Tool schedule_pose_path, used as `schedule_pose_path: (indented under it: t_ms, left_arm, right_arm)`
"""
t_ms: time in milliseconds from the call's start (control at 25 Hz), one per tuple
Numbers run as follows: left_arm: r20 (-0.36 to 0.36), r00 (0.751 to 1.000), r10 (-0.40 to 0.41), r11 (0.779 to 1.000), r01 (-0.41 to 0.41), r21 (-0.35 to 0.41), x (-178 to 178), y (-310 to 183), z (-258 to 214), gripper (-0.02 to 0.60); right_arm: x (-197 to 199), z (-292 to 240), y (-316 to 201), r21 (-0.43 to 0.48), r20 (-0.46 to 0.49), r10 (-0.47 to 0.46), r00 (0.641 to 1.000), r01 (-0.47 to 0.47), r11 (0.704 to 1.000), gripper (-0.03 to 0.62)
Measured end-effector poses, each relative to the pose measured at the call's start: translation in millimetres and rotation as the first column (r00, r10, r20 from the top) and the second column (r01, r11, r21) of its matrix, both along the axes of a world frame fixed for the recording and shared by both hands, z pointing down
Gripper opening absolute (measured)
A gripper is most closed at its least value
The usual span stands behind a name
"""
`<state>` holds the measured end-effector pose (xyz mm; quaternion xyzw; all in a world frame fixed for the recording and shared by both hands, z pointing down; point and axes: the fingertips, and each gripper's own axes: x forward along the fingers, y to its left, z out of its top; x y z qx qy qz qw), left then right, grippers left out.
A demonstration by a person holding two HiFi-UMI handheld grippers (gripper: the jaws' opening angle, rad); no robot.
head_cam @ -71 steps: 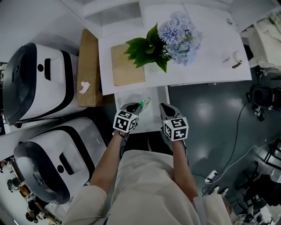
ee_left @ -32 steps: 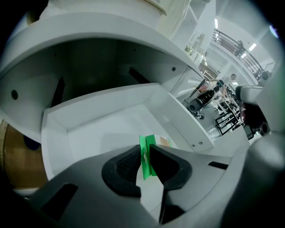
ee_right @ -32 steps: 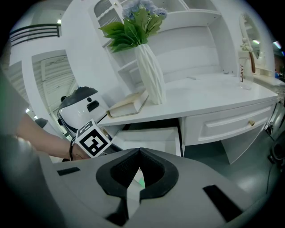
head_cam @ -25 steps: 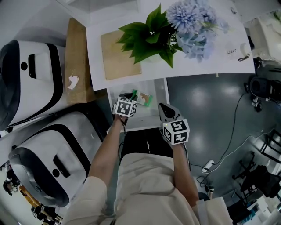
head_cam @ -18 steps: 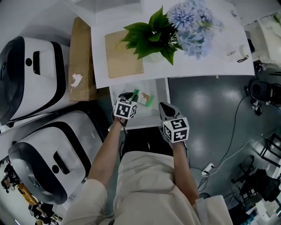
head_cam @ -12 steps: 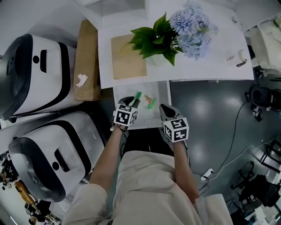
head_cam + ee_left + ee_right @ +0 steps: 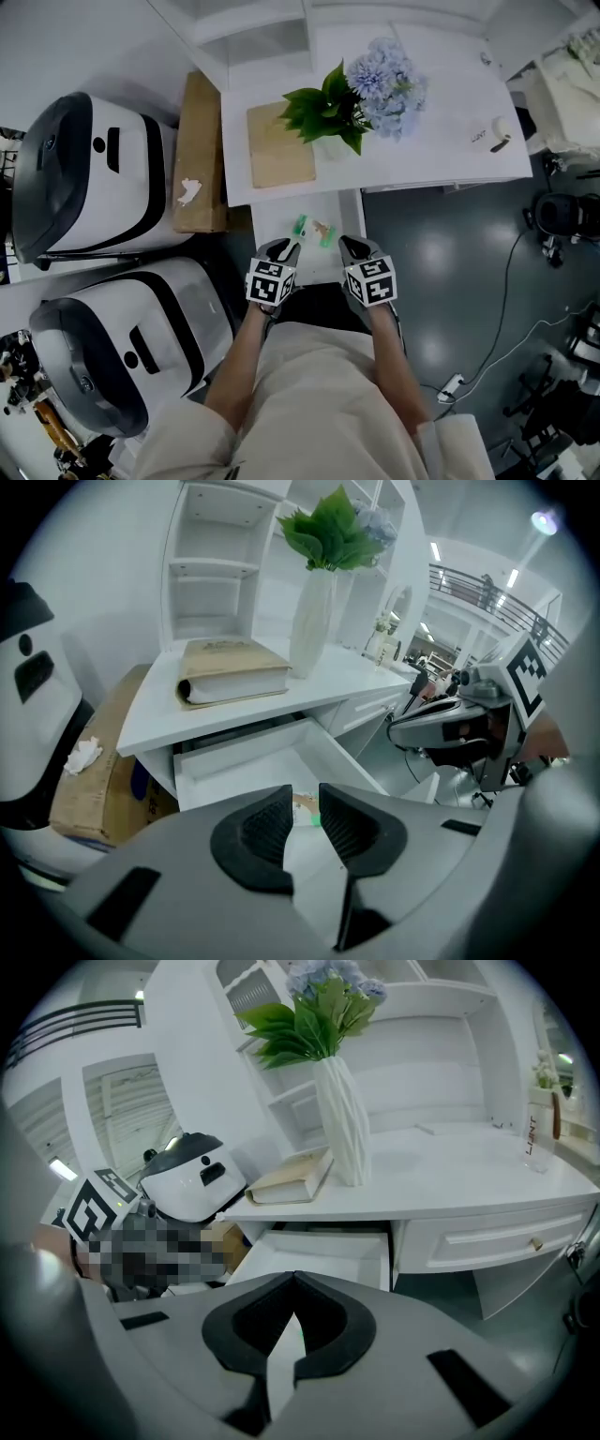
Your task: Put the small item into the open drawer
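Two grippers, both empty, held low at the front of an open drawer.

1. Left gripper (image 7: 306,819): my jaws stand a narrow gap apart with nothing between them. Hazard: the packet shows through that gap, so a dip forward could catch it and drag it out again.
2. Right gripper (image 7: 294,1281): my jaw tips meet, closed on nothing, beside the left gripper near the drawer's front edge. Hazard: a careless swing could knock the front and jolt the drawer.
3. Drawer (image 7: 277,225): white, pulled out from under the desk. Hazard: if I push it home from one side only, it may skew and jam on its runners.
4. Small item (image 7: 314,229): a green-and-tan packet lying flat about the middle of the drawer floor, apart from both grippers. I judge the placing done. Hazard: a hard shove on the drawer could send so light a thing sliding to the back.
5. Desk (image 7: 441,141): white, bearing a tan book (image 7: 279,145) and a tall, narrow white vase (image 7: 312,621) of hydrangeas. Hazard: the vase looks top-heavy, and a bump to the desk could topple it.
6. Cardboard box (image 7: 199,155): beside the desk, well clear of me, no hazard noted.
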<state>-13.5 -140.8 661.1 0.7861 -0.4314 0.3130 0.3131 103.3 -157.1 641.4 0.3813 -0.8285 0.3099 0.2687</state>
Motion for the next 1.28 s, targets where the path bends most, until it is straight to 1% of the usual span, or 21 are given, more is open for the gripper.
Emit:
schedule_pose_path:
  t_ms: [80, 200, 320, 400, 520, 600, 720, 920, 1160, 1280]
  left_arm:
    - [-0.010, 1.000, -0.017, 1.000, 0.017, 0.007, 0.7, 3.8, -6.9, 0.101]
    - [-0.027, 1.000, -0.016, 1.000, 0.016, 0.025, 1.9, 5.2, -13.9, 0.101]
    - [-0.028, 1.000, 0.004, 1.000, -0.003, 0.030, -0.6, 7.4, -14.7, 0.101]
    - [-0.025, 1.000, -0.008, 0.999, 0.009, 0.044, -6.0, 5.3, -22.8, 0.100]
    - [-0.026, 0.999, -0.032, 0.997, 0.034, 0.069, -12.0, 6.4, -31.1, 0.084]
    - [-0.025, 0.999, -0.025, 0.997, 0.027, 0.076, -12.1, 8.3, -33.0, 0.077]
    - [-0.034, 0.999, -0.022, 0.997, 0.024, 0.075, -15.8, 9.9, -34.9, 0.050]
    - [-0.066, 0.997, -0.032, 0.997, 0.036, 0.069, -20.9, 16.9, -36.7, 0.017]
    - [-0.098, 0.995, -0.006, 0.998, 0.012, 0.054, -14.5, 27.2, -26.3, 0.017]
    - [-0.110, 0.994, -0.015, 0.999, 0.019, 0.033, -13.8, 31.4, -22.3, 0.017]
  right_arm:
    - [1.8, -5.4, 2.9, -0.002, -0.007, -0.007, 1.000, 0.007, 1.000, 0.025]
    - [-0.5, -13.5, 5.0, -0.009, -0.003, -0.004, 1.000, 0.004, 1.000, 0.025]
    - [-13.8, -17.6, 5.5, -0.017, 0.017, -0.031, 0.999, 0.031, 0.999, 0.025]
    - [-20.6, -18.5, 4.3, -0.024, 0.036, -0.043, 0.998, 0.044, 0.999, 0.025]
    - [-24.7, -14.4, 7.9, -0.032, 0.028, -0.062, 0.998, 0.063, 0.998, 0.025]
    - [-24.8, -11.6, 12.6, -0.047, 0.033, -0.057, 0.998, 0.059, 0.997, 0.025]
    - [-23.3, -11.1, 17.7, -0.063, 0.054, -0.031, 0.998, 0.034, 0.997, 0.025]
    - [-15.4, -10.8, 20.6, -0.057, 0.042, -0.004, 0.999, 0.007, 0.998, 0.025]
    - [-13.5, -7.1, 31.2, -0.044, 0.008, -0.010, 1.000, 0.010, 0.999, 0.025]
    - [-14.1, -4.9, 37.4, -0.041, -0.003, -0.016, 1.000, 0.016, 0.999, 0.025]
